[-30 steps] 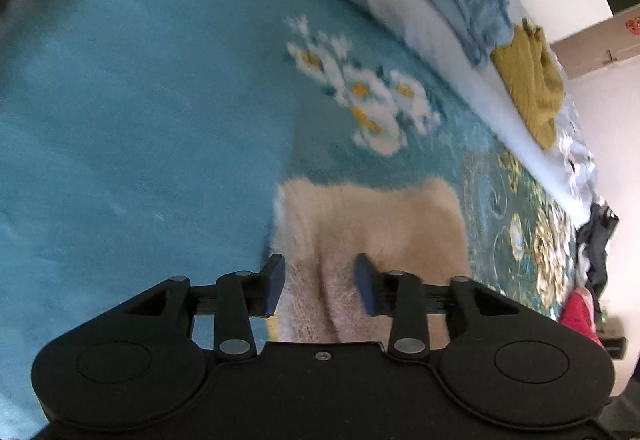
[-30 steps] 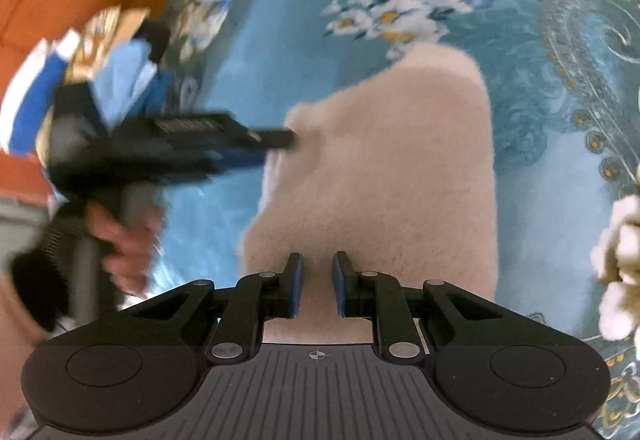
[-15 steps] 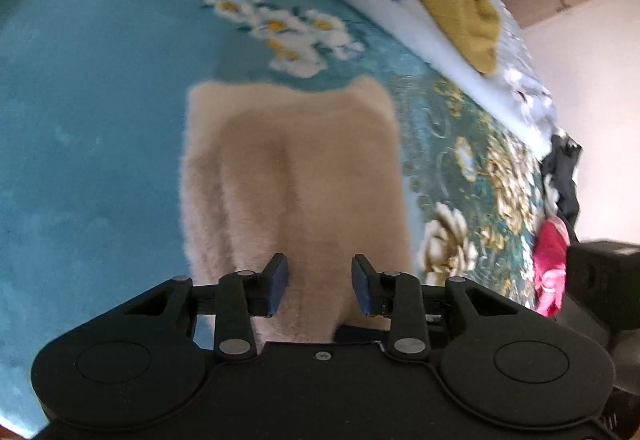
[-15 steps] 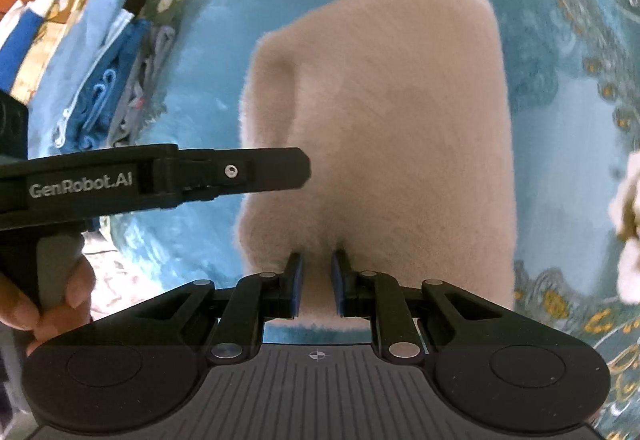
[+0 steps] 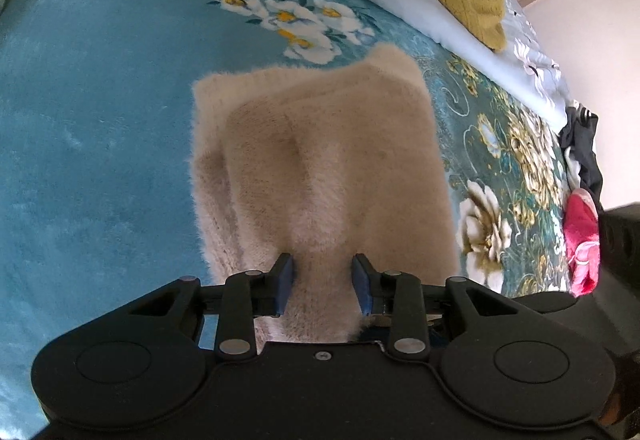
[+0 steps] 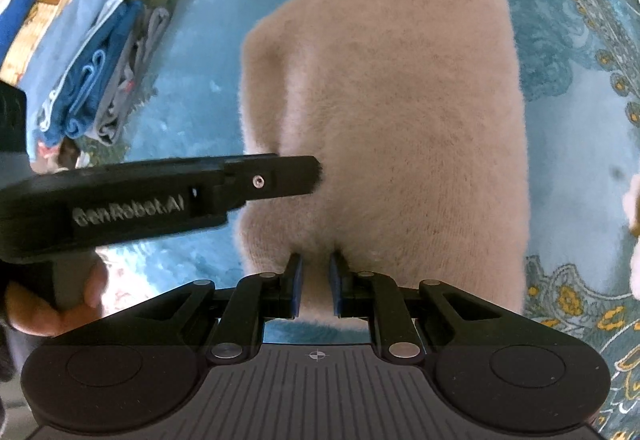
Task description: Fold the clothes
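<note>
Left wrist view: your left gripper (image 5: 322, 282) pinches the fuzzy beige knit sweater (image 5: 320, 160).
Your right gripper (image 6: 316, 282) squeezes its near edge too, over the teal flowered blanket (image 6: 580, 144).

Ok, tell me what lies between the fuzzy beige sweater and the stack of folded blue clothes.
Only bare teal blanket separates the beige sweater from the folded stack, seen in the right wrist view; the left tool crosses nearer the camera.
</note>
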